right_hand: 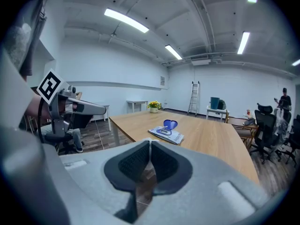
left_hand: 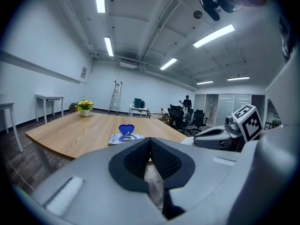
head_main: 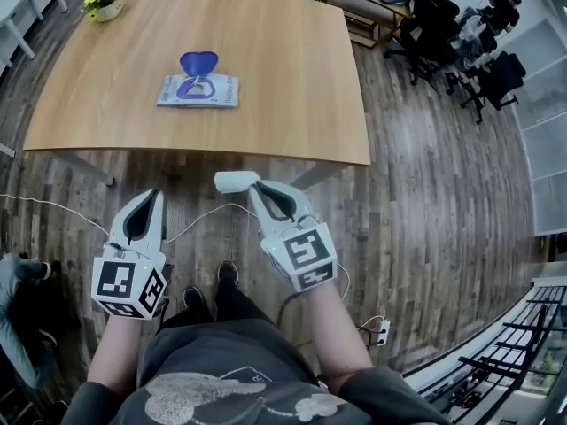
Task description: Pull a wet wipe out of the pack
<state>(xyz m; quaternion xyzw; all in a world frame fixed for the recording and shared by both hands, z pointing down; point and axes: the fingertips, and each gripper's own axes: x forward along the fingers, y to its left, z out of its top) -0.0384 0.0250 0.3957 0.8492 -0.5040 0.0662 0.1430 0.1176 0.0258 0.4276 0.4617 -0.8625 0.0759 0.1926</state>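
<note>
Ahead, pack (head_main: pixel 198 90); right claw (head_main: pixel 252 188) pinches wipe (head_main: pixel 232 181)

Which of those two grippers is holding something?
The right gripper, pinching a white wipe at its tip; the left gripper is shut on nothing.

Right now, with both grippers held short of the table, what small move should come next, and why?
Probably bring the right gripper forward and lay its white piece, apparently a wet wipe, on the table beside the wipe pack. Its jaws are shut on that piece, the pack's blue lid stands open, and both grippers are short of the table. The left gripper is shut, empty.
</note>
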